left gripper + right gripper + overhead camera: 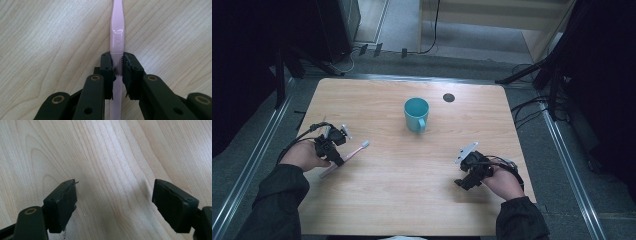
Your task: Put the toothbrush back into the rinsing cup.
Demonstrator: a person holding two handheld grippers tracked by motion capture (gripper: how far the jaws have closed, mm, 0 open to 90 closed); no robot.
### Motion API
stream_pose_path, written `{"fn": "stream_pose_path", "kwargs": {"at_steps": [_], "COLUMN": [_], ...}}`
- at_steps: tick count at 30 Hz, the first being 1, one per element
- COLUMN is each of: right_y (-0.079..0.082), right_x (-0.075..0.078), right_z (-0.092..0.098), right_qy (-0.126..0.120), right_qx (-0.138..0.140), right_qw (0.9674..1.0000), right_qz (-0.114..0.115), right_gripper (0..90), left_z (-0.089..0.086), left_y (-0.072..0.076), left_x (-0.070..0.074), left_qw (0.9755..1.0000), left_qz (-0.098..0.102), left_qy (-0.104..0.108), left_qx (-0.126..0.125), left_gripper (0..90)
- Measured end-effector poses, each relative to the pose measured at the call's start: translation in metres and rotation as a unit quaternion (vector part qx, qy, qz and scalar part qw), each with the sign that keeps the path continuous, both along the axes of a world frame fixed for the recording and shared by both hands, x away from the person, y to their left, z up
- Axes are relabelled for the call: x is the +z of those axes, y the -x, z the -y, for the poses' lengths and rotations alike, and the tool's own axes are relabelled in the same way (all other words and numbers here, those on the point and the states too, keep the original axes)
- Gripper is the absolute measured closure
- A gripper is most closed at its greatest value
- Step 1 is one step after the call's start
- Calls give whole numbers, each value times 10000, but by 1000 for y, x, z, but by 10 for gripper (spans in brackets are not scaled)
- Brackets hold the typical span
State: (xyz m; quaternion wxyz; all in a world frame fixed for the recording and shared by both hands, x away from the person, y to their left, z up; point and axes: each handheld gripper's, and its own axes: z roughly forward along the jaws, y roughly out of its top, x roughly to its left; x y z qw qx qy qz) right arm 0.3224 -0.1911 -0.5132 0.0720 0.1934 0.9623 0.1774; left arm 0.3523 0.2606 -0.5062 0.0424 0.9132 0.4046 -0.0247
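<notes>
My left gripper (117, 65) has its jaws pinched on the toothbrush (117, 37), the pads pressing both sides of the ribbed pink handle. My right gripper (113, 195) stands wide open over bare wood, with nothing between its jaws.

The left gripper view gives me the grip close up but not the bristles; the high view shows the brush (346, 157) lying flat, well to the left of the cup (416, 114), its long axis slanting and its head pointing toward the cup.

The table (377, 200) is pale wood, with a dark round disc (448, 97) just right of the cup. Grey floor and cables lie beyond.
</notes>
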Motion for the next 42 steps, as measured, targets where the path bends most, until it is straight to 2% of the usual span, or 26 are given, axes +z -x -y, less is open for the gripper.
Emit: {"fn": "stream_pose_path", "kwargs": {"at_steps": [5, 11, 14, 17, 20, 21, 23, 29, 31, 32, 33, 34, 38, 41, 42], "right_y": [0, 0, 0, 0, 0, 0, 0, 0, 0, 0, 0, 0, 0, 0, 0], "right_x": [0, 0, 0, 0, 0, 0, 0, 0, 0, 0, 1, 1, 1, 1, 1], "right_z": [0, 0, 1, 1, 1, 1, 1, 1, 1, 1, 1, 1, 1, 2, 2], "right_qy": [2, -1, -1, -1, -1, 4, 3, 1, 6, 6, 3, 3, 5, 5, 3], "right_qx": [-18, -14, -17, -18, -22, -15, -16, -13, -12, -12, -12, -12, -22, -23, -10], "right_qw": [10000, 10000, 10000, 10000, 10000, 10000, 10000, 10000, 10000, 10000, 10000, 10000, 10000, 10000, 10000], "right_qz": [0, -3, -3, -2, -2, -2, -2, -8, 1, 1, -1, -1, 3, 0, -3], "right_gripper": [199, 199, 199, 199, 199, 198, 199, 199, 199, 199, 198, 198, 199, 199, 198], "left_z": [-1, -1, -1, -2, -2, -3, -3, -2, -4, -4, -5, -5, -3, -4, -6], "left_y": [0, 1, 1, 2, 3, 3, 4, 6, 6, 6, 6, 6, 8, 8, 7], "left_x": [0, 5, 6, 9, 14, 17, 19, 31, 36, 36, 38, 38, 41, 44, 45], "left_qw": [10000, 9999, 9998, 9997, 9990, 9986, 9983, 9947, 9915, 9915, 9895, 9895, 9866, 9836, 9814], "left_qz": [-13, 14, -38, -9, 64, 148, 155, 458, 596, 596, 614, 614, 809, 980, 1073], "left_qy": [0, 131, 166, 247, 433, 503, 551, 895, 1115, 1115, 1267, 1267, 1373, 1442, 1498], "left_qx": [32, 48, 60, 77, 109, 106, 111, 196, 296, 296, 329, 329, 352, 471, 535], "left_gripper": [788, 789, 788, 788, 788, 788, 788, 788, 788, 788, 788, 788, 788, 787, 787]}}
